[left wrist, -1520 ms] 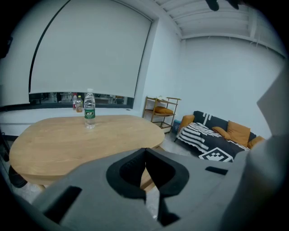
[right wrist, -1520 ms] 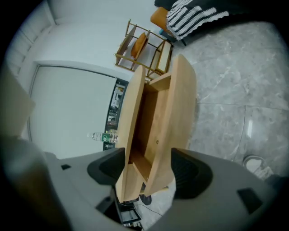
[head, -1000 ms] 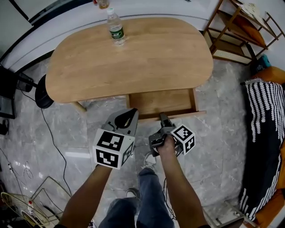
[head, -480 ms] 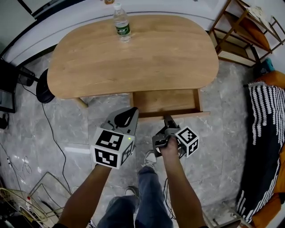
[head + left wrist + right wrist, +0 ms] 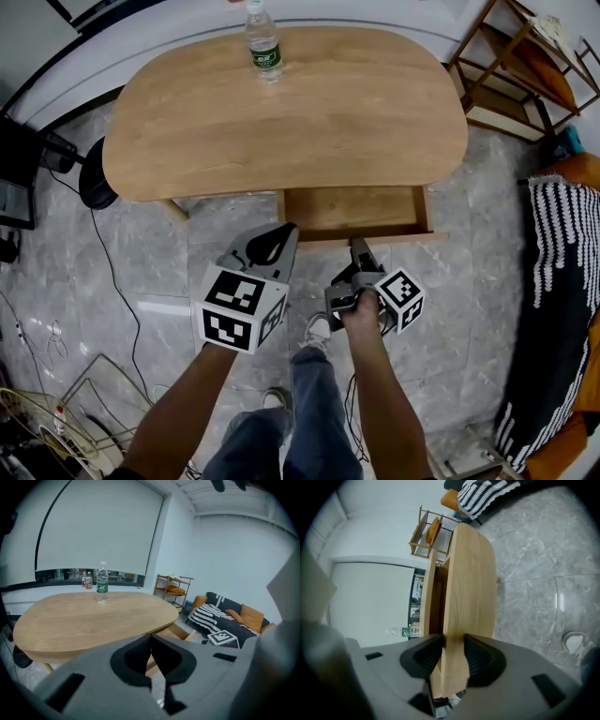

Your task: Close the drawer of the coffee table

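Right gripper [image 5: 359, 249] fingers have just been closing onto the pulled-out drawer [image 5: 352, 208]'s stiff wooden front edge, which should slide easy; left gripper [image 5: 272, 246] fingers clenched empty.

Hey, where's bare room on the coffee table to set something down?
Nearly the whole tabletop is bare; only the water bottle stands at its far edge. Crowded: the drawer front; the right gripper just closed its jaws on it.

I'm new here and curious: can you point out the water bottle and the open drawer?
water bottle [image 5: 264, 52]: head view, on its green label.
drawer [image 5: 352, 206]: head view, on its bare wooden bottom.
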